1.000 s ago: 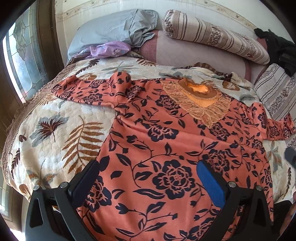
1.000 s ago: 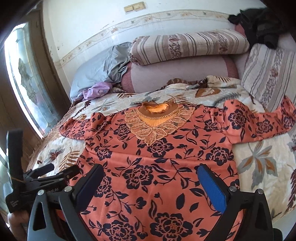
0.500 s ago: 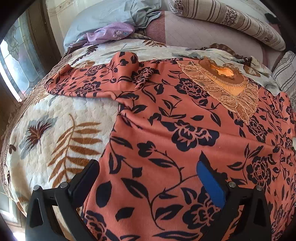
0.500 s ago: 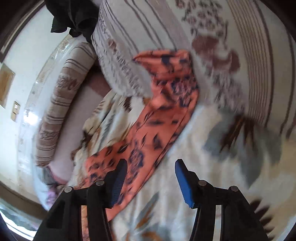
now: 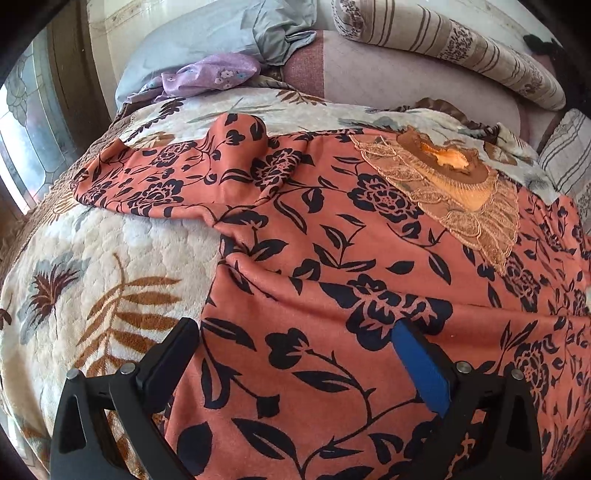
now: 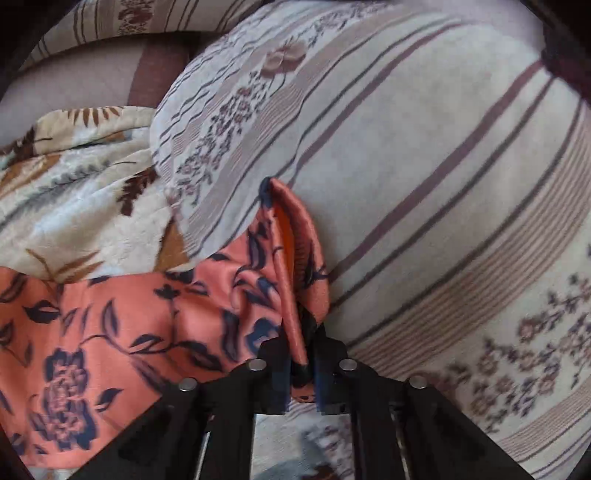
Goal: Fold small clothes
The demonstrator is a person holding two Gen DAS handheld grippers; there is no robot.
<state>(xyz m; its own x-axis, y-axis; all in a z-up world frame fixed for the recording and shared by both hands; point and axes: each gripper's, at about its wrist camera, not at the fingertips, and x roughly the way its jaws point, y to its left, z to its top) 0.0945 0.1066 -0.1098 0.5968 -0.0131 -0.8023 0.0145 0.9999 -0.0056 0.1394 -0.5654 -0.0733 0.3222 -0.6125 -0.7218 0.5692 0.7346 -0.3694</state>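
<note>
An orange dress with dark flowers lies spread face up on the bed, its lace neckline toward the pillows. My left gripper is open and hovers low over the dress's left side edge. One sleeve lies out to the left. My right gripper is shut on the end of the other sleeve, right beside a striped pillow.
The bed has a cream quilt with leaf prints. Pillows line the head: grey, striped bolster, mauve. A purple cloth lies by the grey pillow. A window is at the left.
My right gripper swung to the right sleeve end and shut on it. My left gripper moved forward and lower over the dress's left side, still open.
</note>
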